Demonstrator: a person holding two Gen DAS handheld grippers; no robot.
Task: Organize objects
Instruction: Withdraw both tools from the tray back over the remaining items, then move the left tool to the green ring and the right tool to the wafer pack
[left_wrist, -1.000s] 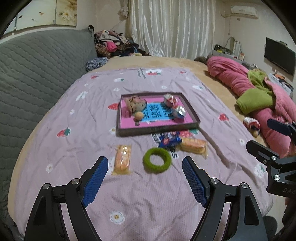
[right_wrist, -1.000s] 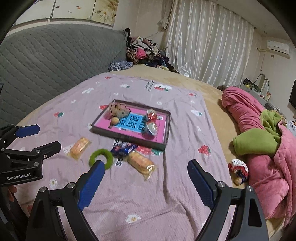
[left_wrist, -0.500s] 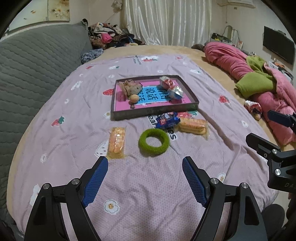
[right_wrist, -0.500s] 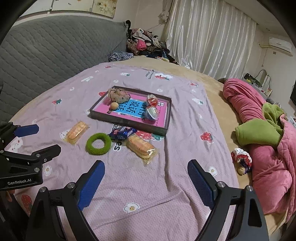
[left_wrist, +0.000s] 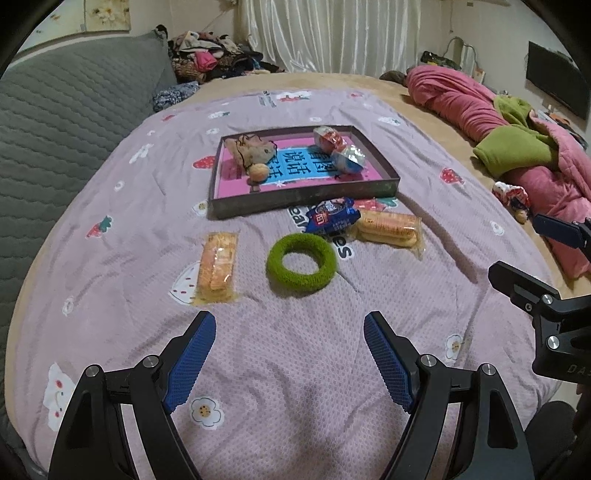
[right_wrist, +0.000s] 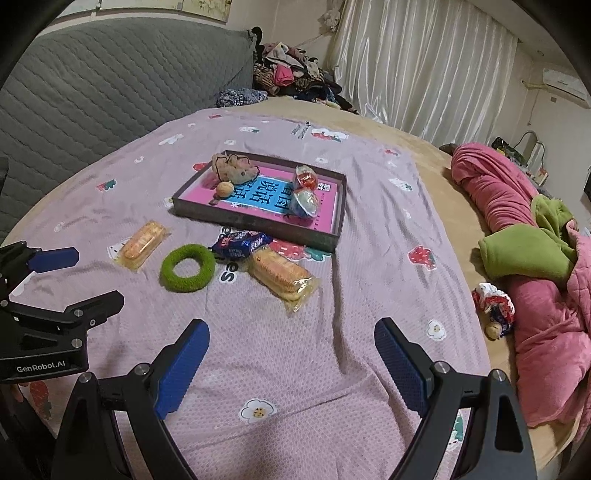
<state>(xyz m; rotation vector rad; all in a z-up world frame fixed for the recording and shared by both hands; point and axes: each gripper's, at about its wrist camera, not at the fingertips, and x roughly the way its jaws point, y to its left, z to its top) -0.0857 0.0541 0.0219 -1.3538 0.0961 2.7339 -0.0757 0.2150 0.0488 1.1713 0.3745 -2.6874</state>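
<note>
Basically both tongs spread wide, gripping nothing: left tongs (left_wrist: 290, 334) hover over bare blanket (left_wrist: 295, 369) short of the green ring (left_wrist: 301, 261); right tongs (right_wrist: 291, 343) likewise short of the big cracker pack (right_wrist: 282, 277).

Risks, as judgement:
- Blanket is soft and wrinkled; a tip coming down on a flat pack could pinch fabric with it and drag the whole spread, shifting the tray (left_wrist: 303, 195).
- Cracker packs are crinkly film; a grip on the loose seal edge may slip, a hard squeeze may crush the biscuits.
- Blue snack packet (left_wrist: 332, 218) touches the big cracker pack and sits just beside the tray wall, so grabbing one likely nudges the other.
- Ring is fuzzy and squashy; a grab across the rim should hold, across the hole may close on nothing.
- Tongs are near each other; reaching for the middle items together risks a clash.

Container: tray on the bed, pink and blue printed base. Inside: brown plush (left_wrist: 251, 151) at left with a small round tan ball (left_wrist: 258, 171) touching it, two wrapped round items (left_wrist: 338, 147) at right. Outside, on the blanket: small cracker pack (left_wrist: 217, 266), ring, blue packet, big pack.
</note>
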